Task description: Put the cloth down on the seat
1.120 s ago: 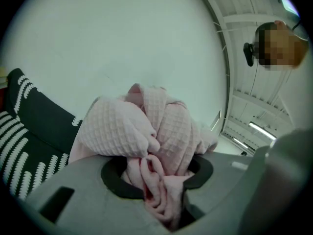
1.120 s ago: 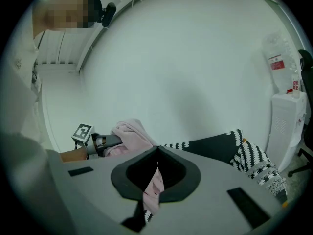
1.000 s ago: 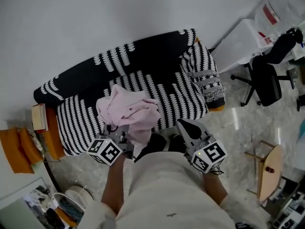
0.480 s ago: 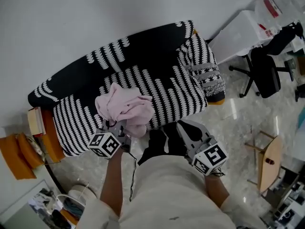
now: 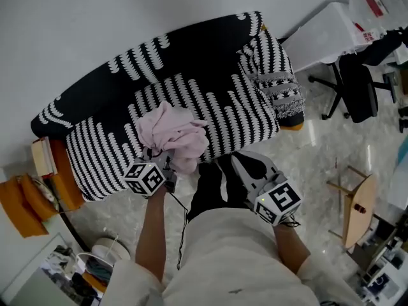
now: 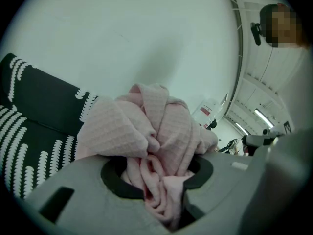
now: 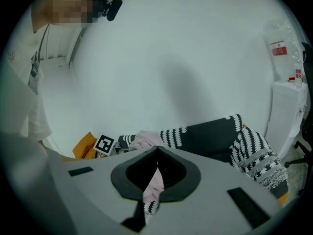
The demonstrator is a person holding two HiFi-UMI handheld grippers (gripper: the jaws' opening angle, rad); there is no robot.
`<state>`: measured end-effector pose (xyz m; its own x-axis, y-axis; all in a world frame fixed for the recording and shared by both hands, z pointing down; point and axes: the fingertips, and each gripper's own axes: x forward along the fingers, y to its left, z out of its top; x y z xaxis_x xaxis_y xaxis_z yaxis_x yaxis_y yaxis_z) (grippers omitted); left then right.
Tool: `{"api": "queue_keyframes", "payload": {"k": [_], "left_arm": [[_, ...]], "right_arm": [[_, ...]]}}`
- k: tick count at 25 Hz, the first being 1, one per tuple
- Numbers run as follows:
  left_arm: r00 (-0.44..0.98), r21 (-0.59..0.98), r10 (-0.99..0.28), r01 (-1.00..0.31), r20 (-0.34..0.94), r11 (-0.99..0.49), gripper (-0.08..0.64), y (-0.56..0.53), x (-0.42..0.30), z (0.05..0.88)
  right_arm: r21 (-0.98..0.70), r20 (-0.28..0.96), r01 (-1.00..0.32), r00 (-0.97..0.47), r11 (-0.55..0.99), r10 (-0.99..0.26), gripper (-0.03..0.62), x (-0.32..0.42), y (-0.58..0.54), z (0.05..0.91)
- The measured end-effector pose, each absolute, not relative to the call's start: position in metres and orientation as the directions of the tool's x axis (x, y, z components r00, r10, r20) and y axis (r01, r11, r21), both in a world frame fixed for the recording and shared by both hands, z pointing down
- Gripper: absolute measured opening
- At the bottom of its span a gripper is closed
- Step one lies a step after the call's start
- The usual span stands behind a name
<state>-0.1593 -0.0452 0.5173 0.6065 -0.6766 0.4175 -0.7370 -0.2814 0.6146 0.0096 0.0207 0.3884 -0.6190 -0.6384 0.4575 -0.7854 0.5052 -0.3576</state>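
A crumpled pink cloth [image 5: 172,134] hangs bunched over the front part of the black-and-white striped sofa seat [image 5: 217,110]. My left gripper [image 5: 162,161] is shut on its lower folds. In the left gripper view the cloth [image 6: 146,126] fills the gap between the jaws of the left gripper [image 6: 156,173] and bulges out ahead of them. Whether the cloth rests on the seat I cannot tell. My right gripper [image 5: 245,166] is over the floor just in front of the sofa, shut and holding nothing. In the right gripper view the right gripper [image 7: 157,153] has its tips meeting, and the cloth [image 7: 146,140] shows beyond them.
A striped cushion with a fringed throw [image 5: 275,85] lies at the sofa's right end. Books [image 5: 41,161] and an orange cloth [image 5: 19,203] are left of the sofa. An office chair [image 5: 357,94], a white box [image 5: 325,40] and a wooden stool [image 5: 357,215] stand to the right.
My left gripper has come down and in toward the sofa seat with the pink cloth still in its jaws. The right gripper has sunk a little and stays shut.
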Motion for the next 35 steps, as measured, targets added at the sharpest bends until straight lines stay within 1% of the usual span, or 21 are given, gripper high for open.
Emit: {"api": "queue_keyframes", "payload": {"k": [11,18,23,31,35], "left_arm": [[0.590,0.612,-0.640,-0.757,0.492,-0.228,0.167,-0.051,-0.152,0.594],[0.601,0.607,-0.621,-0.758,0.504,-0.240,0.169,-0.069,-0.143,0.633],[0.605,0.596,-0.594,-0.764,0.530,-0.246,0.169,-0.075,-0.138,0.662],[0.560,0.572,-0.580,-0.799,0.592,-0.187,0.170,-0.083,-0.142,0.710],[0.553,0.577,-0.578,-0.800,0.600,-0.166,0.178,-0.085,-0.143,0.726]], "right_arm": [[-0.398,0.500,-0.772,-0.636,0.496,-0.588,0.006,-0.004,0.016,0.423],[-0.424,0.529,-0.775,-0.632,0.469,-0.566,0.008,-0.005,0.012,0.442],[-0.431,0.533,-0.784,-0.621,0.447,-0.574,0.008,-0.002,0.004,0.449],[-0.438,0.553,-0.792,-0.610,0.425,-0.568,0.008,0.006,-0.002,0.466],[-0.436,0.566,-0.788,-0.616,0.435,-0.548,0.008,0.004,-0.004,0.474]]}}
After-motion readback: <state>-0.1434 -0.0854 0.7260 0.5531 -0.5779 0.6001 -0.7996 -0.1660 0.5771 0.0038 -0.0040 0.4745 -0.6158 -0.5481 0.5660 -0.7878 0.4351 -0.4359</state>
